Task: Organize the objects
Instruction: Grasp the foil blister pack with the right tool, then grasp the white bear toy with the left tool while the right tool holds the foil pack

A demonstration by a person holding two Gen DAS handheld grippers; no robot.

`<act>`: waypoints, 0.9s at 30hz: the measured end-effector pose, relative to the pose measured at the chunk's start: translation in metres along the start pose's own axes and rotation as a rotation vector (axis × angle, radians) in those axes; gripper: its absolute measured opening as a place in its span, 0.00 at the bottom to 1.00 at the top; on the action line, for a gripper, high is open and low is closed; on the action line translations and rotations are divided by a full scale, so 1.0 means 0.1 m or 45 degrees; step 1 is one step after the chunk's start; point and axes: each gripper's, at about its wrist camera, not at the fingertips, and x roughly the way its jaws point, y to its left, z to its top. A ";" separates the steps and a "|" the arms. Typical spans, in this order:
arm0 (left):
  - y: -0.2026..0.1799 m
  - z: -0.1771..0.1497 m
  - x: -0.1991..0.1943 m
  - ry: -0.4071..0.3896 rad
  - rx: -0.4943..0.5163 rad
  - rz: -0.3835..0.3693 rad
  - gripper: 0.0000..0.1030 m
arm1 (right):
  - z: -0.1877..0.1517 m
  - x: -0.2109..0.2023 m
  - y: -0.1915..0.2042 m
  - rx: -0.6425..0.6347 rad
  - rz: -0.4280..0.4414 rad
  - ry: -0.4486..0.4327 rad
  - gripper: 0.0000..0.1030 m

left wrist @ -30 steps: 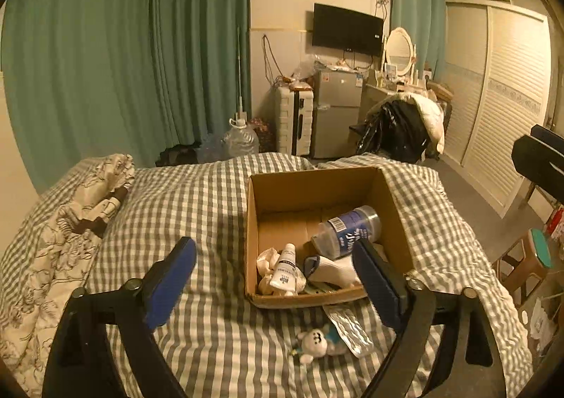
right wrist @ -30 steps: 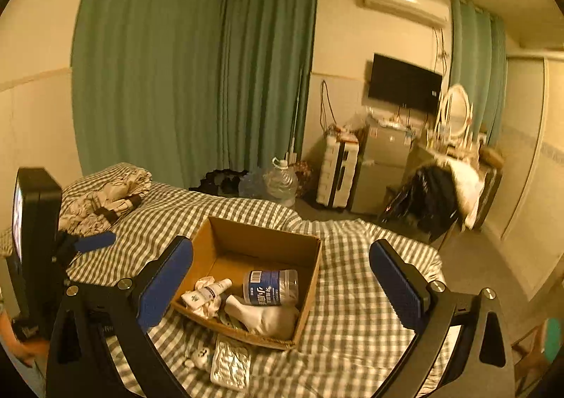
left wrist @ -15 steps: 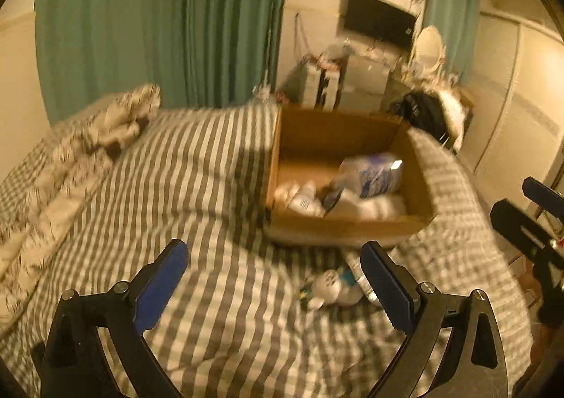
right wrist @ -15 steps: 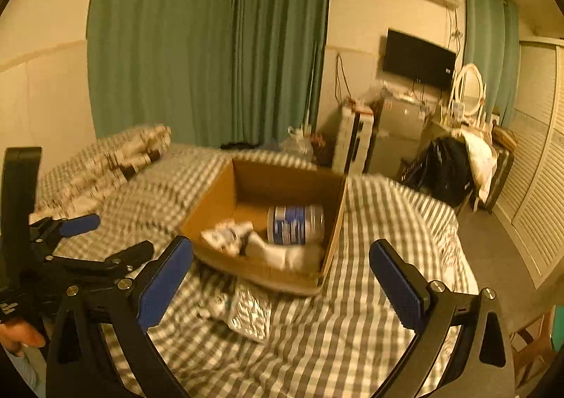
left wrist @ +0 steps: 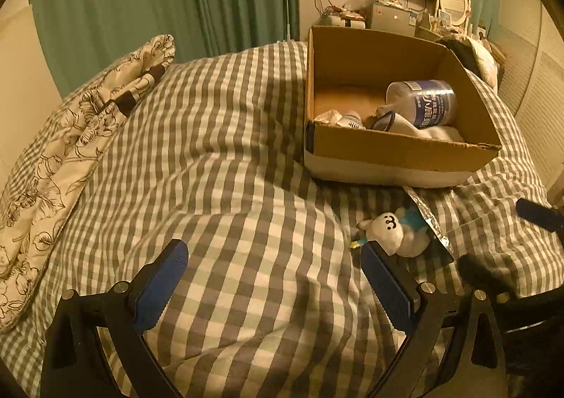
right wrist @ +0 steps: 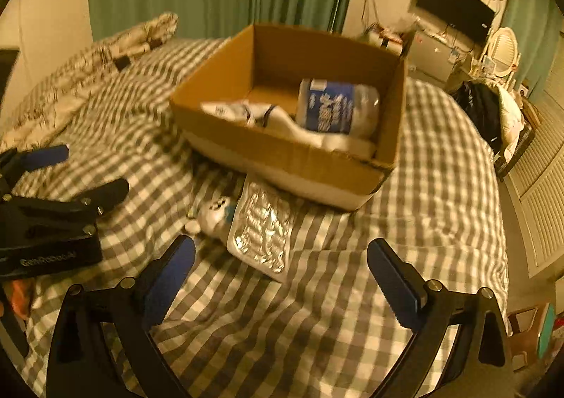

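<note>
Right wrist view: your right gripper [right wrist: 280,278] hovers with jaws wide apart near a foil pill pack [right wrist: 261,232] and plush toy [right wrist: 215,213] lying just before the cardboard box [right wrist: 282,151]. Your left gripper [left wrist: 273,283] is also spread and empty. You appear to be reaching for a pickup; next, straddle the pack and close.

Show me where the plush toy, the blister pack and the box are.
plush toy [left wrist: 389,227]: left wrist view, on its white face.
blister pack [right wrist: 262,232]: right wrist view, middle of the foil.
box [right wrist: 292,160]: right wrist view, near cardboard wall.

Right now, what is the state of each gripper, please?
Left gripper: open, holding nothing.
Right gripper: open, holding nothing.
</note>
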 end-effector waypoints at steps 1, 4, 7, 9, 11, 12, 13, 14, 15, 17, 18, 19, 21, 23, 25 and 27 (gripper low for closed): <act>0.01 -0.01 0.01 0.006 -0.005 -0.005 0.98 | 0.00 0.05 0.04 -0.017 -0.005 0.023 0.94; 0.03 -0.01 0.02 0.015 -0.025 -0.019 0.98 | -0.01 0.20 0.15 -0.080 -0.013 0.115 0.85; 0.06 -0.01 0.04 0.023 -0.043 -0.031 0.98 | -0.01 0.42 0.27 -0.145 -0.012 0.216 0.59; 0.07 -0.02 0.04 0.026 -0.051 -0.036 0.98 | 0.00 0.56 0.29 -0.151 -0.021 0.272 0.46; 0.07 -0.02 0.04 0.029 -0.053 -0.042 0.98 | 0.02 0.60 0.27 -0.130 -0.030 0.277 0.33; 0.06 -0.02 0.05 0.031 -0.052 -0.043 0.98 | 0.03 0.59 0.25 -0.115 -0.026 0.265 0.27; 0.06 -0.02 0.06 0.035 -0.048 -0.047 0.98 | 0.03 0.57 0.22 -0.102 -0.015 0.254 0.18; 0.04 -0.03 0.06 0.040 -0.043 -0.052 0.98 | 0.04 0.56 0.20 -0.089 -0.012 0.247 0.15; 0.03 -0.03 0.07 0.043 -0.037 -0.053 0.98 | 0.04 0.56 0.18 -0.076 -0.015 0.240 0.14; 0.01 -0.03 0.07 0.043 -0.025 -0.050 0.98 | 0.03 0.53 0.14 -0.058 -0.013 0.223 0.11; 0.00 -0.04 0.07 0.043 -0.020 -0.054 0.98 | 0.03 0.49 0.13 -0.053 -0.010 0.209 0.10; -0.01 -0.04 0.07 0.044 -0.017 -0.066 0.98 | 0.02 0.46 0.13 -0.053 -0.007 0.197 0.09; -0.02 -0.05 0.07 0.047 -0.016 -0.081 0.98 | 0.01 0.32 0.14 -0.061 -0.015 0.150 0.07; -0.06 -0.05 0.06 0.050 -0.006 -0.081 0.98 | -0.03 0.16 0.12 -0.059 -0.016 0.107 0.07; -0.13 -0.06 0.04 0.048 0.014 -0.082 0.98 | -0.05 -0.03 0.07 -0.040 -0.015 0.060 0.07; -0.20 -0.05 0.03 0.048 0.035 -0.098 0.98 | -0.08 -0.20 -0.01 -0.004 -0.007 0.017 0.07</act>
